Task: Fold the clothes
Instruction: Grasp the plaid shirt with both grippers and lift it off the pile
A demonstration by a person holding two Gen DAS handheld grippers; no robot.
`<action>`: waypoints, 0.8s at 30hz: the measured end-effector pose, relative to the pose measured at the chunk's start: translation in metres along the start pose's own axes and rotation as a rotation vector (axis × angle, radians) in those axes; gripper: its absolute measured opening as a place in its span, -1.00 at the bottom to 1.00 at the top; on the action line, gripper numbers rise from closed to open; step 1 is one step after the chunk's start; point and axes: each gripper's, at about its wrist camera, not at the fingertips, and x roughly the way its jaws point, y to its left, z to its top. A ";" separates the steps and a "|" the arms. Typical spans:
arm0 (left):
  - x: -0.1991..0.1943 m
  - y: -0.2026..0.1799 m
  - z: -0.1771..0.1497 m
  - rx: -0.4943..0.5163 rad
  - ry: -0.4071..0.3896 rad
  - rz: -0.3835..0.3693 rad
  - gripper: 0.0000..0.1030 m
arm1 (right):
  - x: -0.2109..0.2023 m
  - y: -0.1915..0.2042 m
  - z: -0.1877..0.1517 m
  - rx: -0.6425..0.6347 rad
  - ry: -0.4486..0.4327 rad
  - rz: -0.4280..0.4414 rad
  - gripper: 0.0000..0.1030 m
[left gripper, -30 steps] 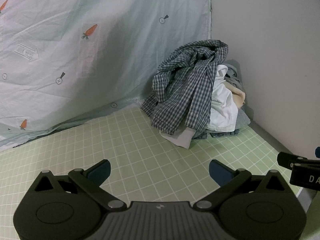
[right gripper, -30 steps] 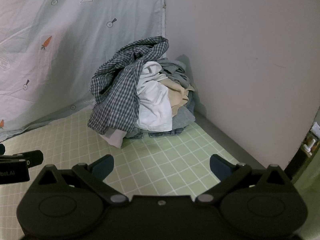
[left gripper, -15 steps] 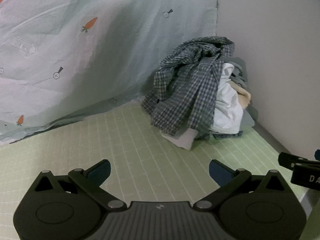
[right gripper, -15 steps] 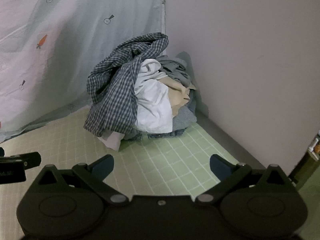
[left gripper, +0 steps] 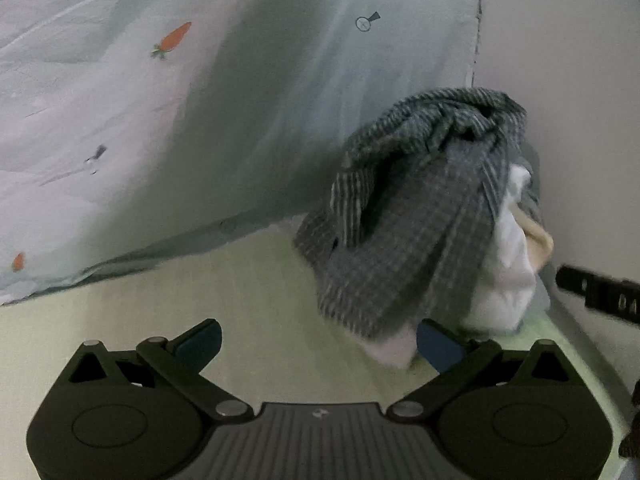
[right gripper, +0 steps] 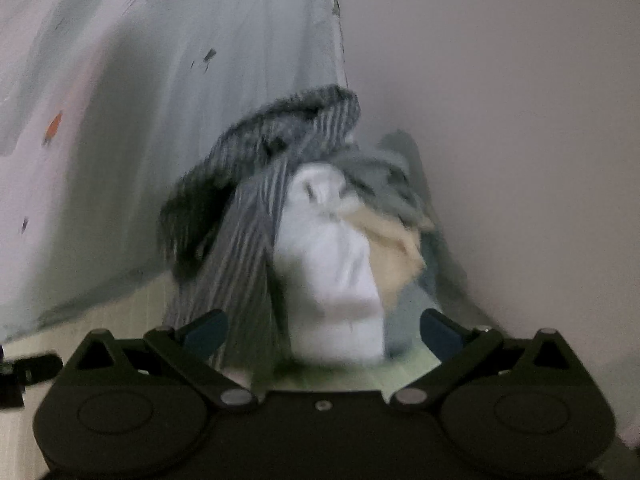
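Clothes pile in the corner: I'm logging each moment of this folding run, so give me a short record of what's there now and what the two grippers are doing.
pile: clothes heaped in the corner, between the carrot-print sheet and the plain wall
top item: checked shirt, draped over the heap
beneath: white garment, beige garment, grey garment
surface: green checked mat
left gripper: open, empty, right finger next to the shirt's hem
right gripper: open, empty, facing the white garment
folding: not yet begun
image: blurred
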 end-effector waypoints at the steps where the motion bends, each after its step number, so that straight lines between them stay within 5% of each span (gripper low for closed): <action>1: 0.012 0.000 0.010 0.000 0.000 -0.007 0.85 | 0.012 0.001 0.010 -0.003 -0.017 0.003 1.00; 6: 0.080 -0.008 0.061 0.009 -0.023 -0.060 0.54 | 0.081 0.006 0.072 -0.019 -0.132 0.000 0.98; 10: 0.136 -0.020 0.091 0.027 -0.042 -0.079 0.06 | 0.127 0.003 0.105 0.002 -0.175 -0.004 0.59; 12: 0.158 -0.023 0.098 0.012 -0.035 -0.092 -0.33 | 0.145 0.001 0.112 0.012 -0.154 -0.005 0.03; 13: 0.165 -0.023 0.099 0.007 -0.033 -0.091 -0.73 | 0.152 -0.001 0.113 0.015 -0.138 0.000 -0.21; 14: 0.169 -0.023 0.099 0.004 -0.031 -0.085 -0.83 | 0.157 -0.004 0.112 0.018 -0.121 0.010 -0.69; 17: 0.166 -0.020 0.092 0.004 -0.051 -0.059 -0.90 | 0.150 -0.005 0.106 -0.008 -0.145 0.022 -0.90; 24: 0.086 0.037 0.052 -0.125 -0.096 0.130 -0.91 | 0.073 -0.001 0.078 -0.045 -0.211 0.076 -0.94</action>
